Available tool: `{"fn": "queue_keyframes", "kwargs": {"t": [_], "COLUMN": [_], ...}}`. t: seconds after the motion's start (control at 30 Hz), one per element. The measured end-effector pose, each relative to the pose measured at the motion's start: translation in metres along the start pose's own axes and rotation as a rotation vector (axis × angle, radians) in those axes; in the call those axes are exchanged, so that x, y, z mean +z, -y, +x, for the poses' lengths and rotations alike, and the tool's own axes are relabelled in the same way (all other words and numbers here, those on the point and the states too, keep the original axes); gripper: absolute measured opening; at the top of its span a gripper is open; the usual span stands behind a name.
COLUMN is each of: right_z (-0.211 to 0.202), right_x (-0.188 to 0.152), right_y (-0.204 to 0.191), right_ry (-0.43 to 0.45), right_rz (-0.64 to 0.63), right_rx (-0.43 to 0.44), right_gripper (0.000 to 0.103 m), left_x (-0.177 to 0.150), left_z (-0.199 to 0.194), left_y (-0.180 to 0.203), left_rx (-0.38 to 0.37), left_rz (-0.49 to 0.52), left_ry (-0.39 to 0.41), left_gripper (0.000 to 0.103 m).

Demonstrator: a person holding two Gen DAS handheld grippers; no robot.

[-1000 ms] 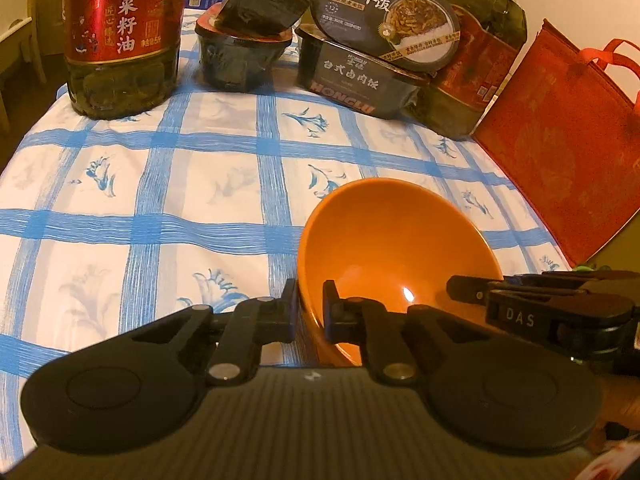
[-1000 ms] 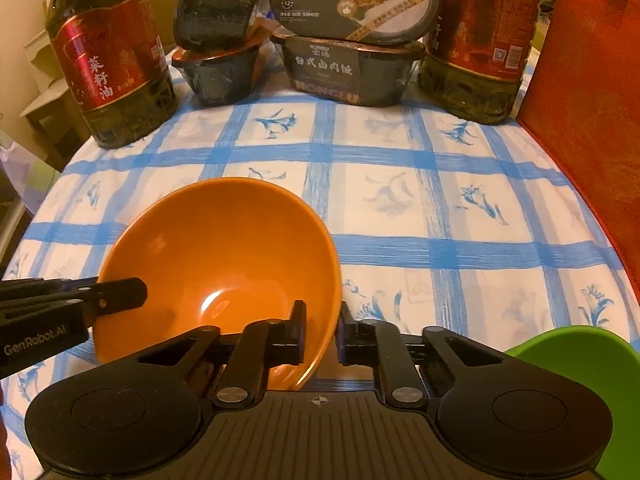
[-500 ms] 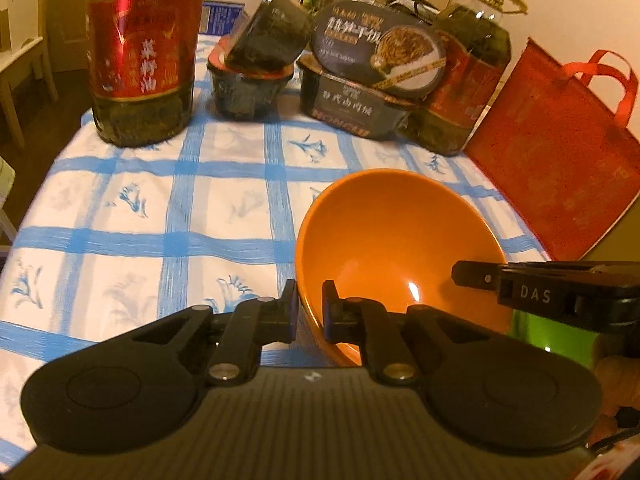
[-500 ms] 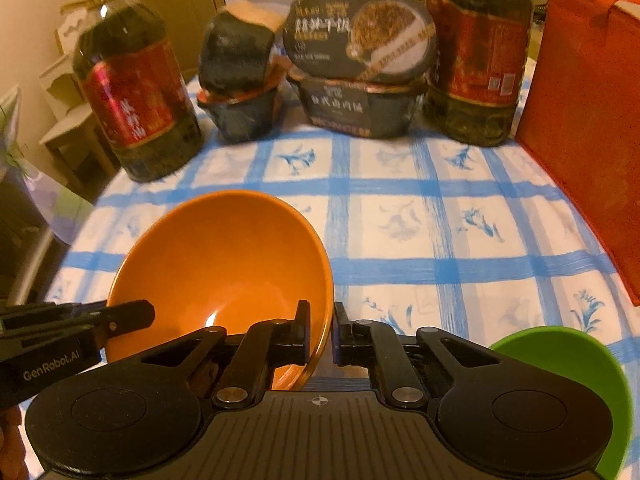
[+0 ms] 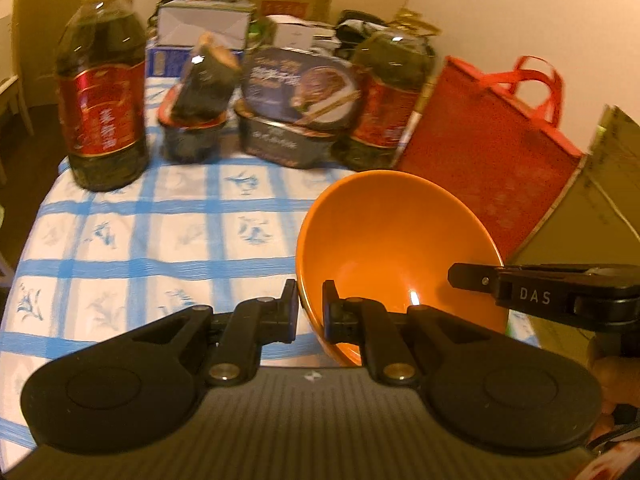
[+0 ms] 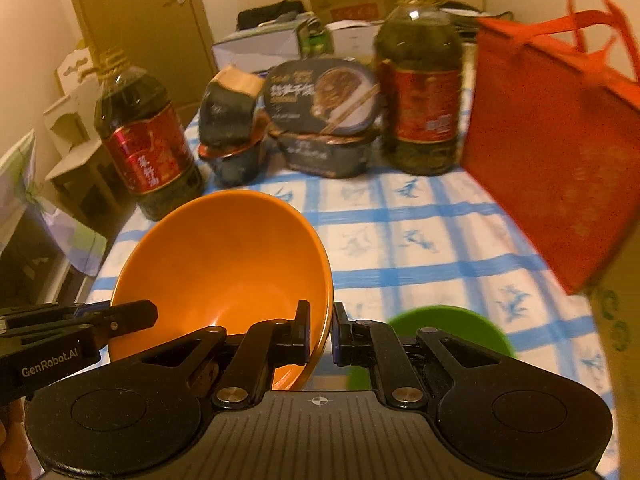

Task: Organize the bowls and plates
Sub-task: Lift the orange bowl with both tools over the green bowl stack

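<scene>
— Pinching the orange bowl (image 5: 396, 240) at its left rim: left gripper (image 5: 310, 312), jaws narrow, clamped across the wall.

— And the right gripper (image 6: 321, 330)? Clamped likewise on the opposite rim; bowl tilted, held clear above the checked tablecloth (image 6: 420, 240).

— Beyond it?

— Green bowl (image 6: 452, 328) below on the cloth; oil bottles (image 6: 420, 100), a red bag (image 6: 560, 152) farther back.
</scene>
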State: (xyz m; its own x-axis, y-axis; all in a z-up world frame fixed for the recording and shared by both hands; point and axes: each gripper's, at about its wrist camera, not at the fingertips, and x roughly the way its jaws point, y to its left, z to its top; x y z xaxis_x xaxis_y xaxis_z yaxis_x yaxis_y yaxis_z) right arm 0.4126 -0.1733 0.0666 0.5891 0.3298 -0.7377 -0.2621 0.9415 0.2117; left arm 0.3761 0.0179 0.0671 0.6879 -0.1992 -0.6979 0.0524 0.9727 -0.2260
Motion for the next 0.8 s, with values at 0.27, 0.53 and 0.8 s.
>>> {"fn": "queue_keyframes", "kwargs": {"t": [0.27,0.53,0.8], "right_z": [-0.036,-0.034,-0.007], "right_x": [-0.017,-0.033,-0.044], "right_y": [0.051,0.092,0.112], "right_ry": [0.003,-0.024,-0.063], "right_rz": [0.062,0.108,0.117], "right_rx": [-0.051,-0.073,-0.083], "right_gripper": [0.01,0.01,0.01], "left_x": [-0.011,-0.026,-0.034], "left_z": [0.004,0.033,0.065], "left_y": [0.06,0.093,0.096], "left_rx": [-0.056,-0.066,-0.065], "left_rz": [0.058,0.096,0.108], "left_ry": [-0.023,-0.074,-0.119], "left_gripper": [0.01,0.01,0.01]}}
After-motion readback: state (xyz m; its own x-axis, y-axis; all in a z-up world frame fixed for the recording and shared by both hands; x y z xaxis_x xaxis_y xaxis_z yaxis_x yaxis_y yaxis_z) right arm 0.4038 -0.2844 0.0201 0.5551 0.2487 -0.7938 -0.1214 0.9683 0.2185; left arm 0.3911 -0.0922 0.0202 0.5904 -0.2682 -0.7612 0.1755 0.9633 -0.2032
